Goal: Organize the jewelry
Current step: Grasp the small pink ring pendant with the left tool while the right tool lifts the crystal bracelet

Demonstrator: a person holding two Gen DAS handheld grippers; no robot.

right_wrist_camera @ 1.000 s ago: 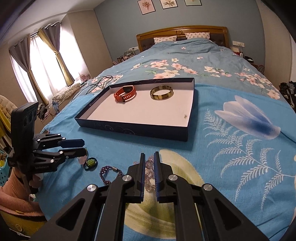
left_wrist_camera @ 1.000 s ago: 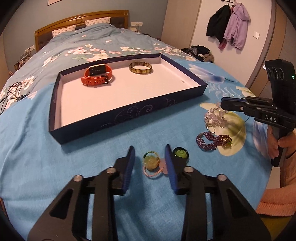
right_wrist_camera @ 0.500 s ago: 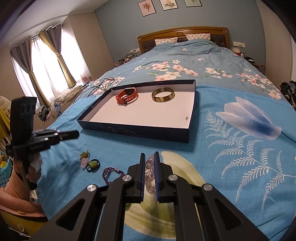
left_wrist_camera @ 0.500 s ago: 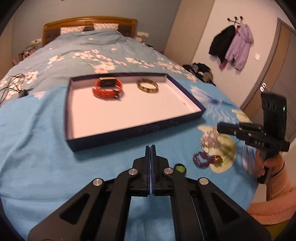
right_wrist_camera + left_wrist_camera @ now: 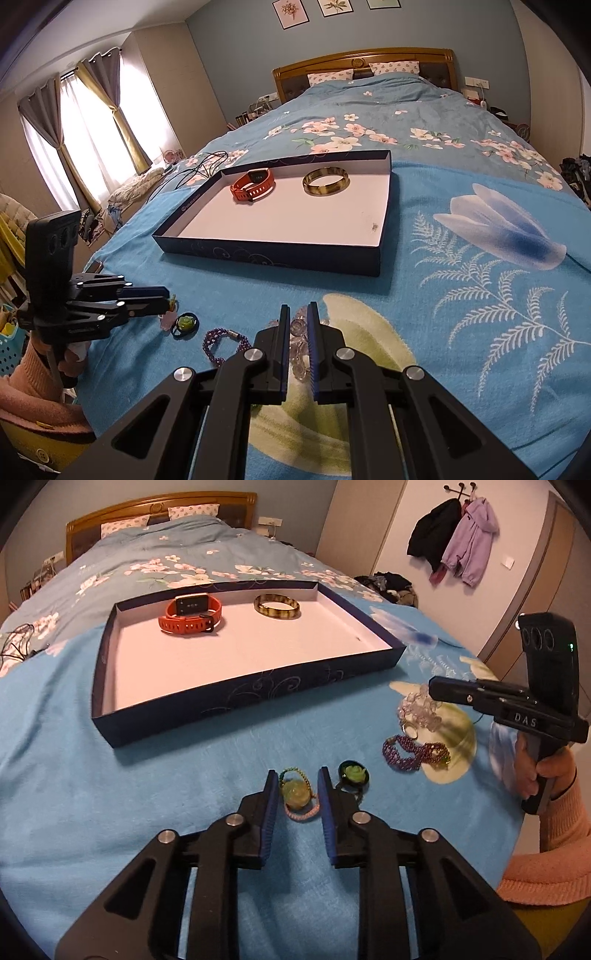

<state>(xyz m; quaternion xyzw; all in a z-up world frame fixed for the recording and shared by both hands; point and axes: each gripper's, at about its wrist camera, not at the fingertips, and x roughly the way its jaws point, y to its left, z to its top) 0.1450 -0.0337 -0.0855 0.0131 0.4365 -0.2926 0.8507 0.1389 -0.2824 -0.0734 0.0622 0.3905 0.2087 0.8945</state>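
Observation:
On the blue bedspread a yellow-green bead charm on a pink cord (image 5: 295, 794) lies between the jaws of my left gripper (image 5: 295, 775). The jaws are opening and the pads stand clear of it. A black and green pendant (image 5: 354, 774) lies just right of the right finger. Further right are a purple beaded bracelet (image 5: 413, 753) and a clear bead bracelet (image 5: 419, 710). My right gripper (image 5: 297, 308) is shut, its tips over the clear beads (image 5: 297, 326); I cannot tell if they touch them. The dark blue tray (image 5: 240, 698) holds an orange watch (image 5: 190, 616) and a tortoiseshell bangle (image 5: 277, 606).
The bed edge is close behind the jewelry, where a person's hands in peach sleeves (image 5: 554, 812) hold both grippers. Cables (image 5: 199, 170) lie on the bed left of the tray. Clothes hang on the wall (image 5: 454, 542) to the right.
Half a second ago my left gripper was shut and drawn back from the charm. Now it is lower again, jaws apart around the charm as a second ago. The right gripper has kept still.

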